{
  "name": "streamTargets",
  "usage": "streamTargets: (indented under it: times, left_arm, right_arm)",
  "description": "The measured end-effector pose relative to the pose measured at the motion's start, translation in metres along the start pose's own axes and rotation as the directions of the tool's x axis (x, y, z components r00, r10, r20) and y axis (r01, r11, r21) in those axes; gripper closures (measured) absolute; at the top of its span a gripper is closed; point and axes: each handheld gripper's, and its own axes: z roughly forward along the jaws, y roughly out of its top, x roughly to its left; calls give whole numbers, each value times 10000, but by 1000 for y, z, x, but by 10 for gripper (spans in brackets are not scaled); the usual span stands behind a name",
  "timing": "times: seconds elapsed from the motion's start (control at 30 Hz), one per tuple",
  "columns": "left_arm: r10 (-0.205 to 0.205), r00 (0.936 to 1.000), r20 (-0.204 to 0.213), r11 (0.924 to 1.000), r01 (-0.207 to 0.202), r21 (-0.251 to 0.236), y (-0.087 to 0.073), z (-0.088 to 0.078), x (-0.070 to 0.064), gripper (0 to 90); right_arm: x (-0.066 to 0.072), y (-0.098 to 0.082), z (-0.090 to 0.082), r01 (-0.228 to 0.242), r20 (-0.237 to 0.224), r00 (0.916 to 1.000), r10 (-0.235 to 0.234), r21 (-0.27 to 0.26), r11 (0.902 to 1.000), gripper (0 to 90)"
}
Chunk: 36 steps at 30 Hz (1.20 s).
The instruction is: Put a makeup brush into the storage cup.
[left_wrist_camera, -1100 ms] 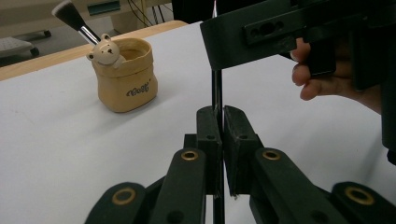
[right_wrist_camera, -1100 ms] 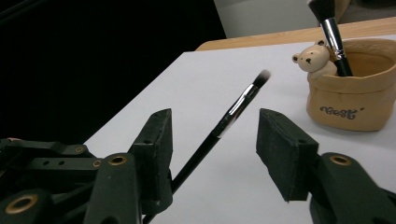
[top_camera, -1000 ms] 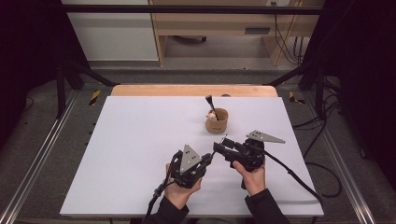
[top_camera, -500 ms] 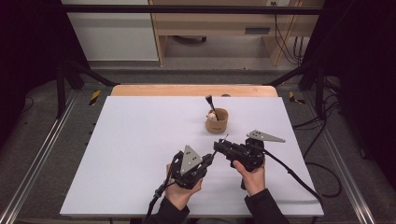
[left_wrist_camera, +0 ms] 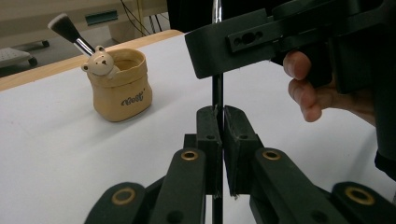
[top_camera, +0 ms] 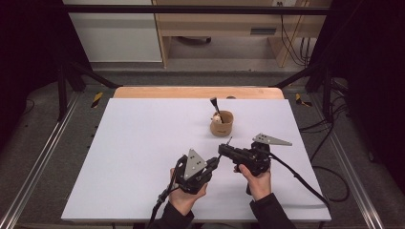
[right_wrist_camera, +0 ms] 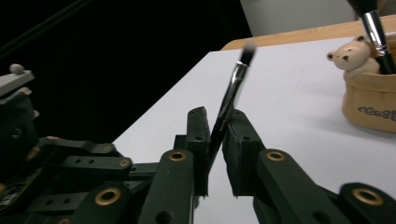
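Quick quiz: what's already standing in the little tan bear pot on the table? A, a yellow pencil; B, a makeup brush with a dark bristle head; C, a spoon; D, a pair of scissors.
B: a brush with a dark bristle head and silver ferrule leans out of the bear pot.

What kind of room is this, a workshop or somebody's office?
Most likely a lab set up for recording, not an office: a white table ringed by a dark metal frame, cables trailing over the floor, and handheld grippers with cameras working on a makeup brush.
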Motion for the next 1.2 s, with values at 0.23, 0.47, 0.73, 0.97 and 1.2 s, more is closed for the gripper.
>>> streamTargets:
  times: [0.23,0.47,0.73,0.97,1.2]
  left_arm:
    - [-55,9999,158,10000,55,-20,0,2,1,849]
    - [-100,9991,423,9999,100,-9,2,-1,7,718]
    - [113,9977,669,9998,-104,-149,12,-11,23,515]
    - [191,9964,829,9996,-174,-209,22,-21,37,357]
    - [238,9965,801,9997,-230,-109,26,-31,52,251]
  right_arm:
    - [1,0,-1,148,-329,9993,-148,-12,9999,855]
    - [2,1,-5,574,-1,9984,-574,-205,9981,855]
    - [0,5,-9,1039,383,9940,-1022,-446,9936,854]
    - [-1,10,-14,1309,714,9894,-1267,-571,9897,854]
    - [-3,15,-19,1573,966,9839,-1505,-673,9852,854]
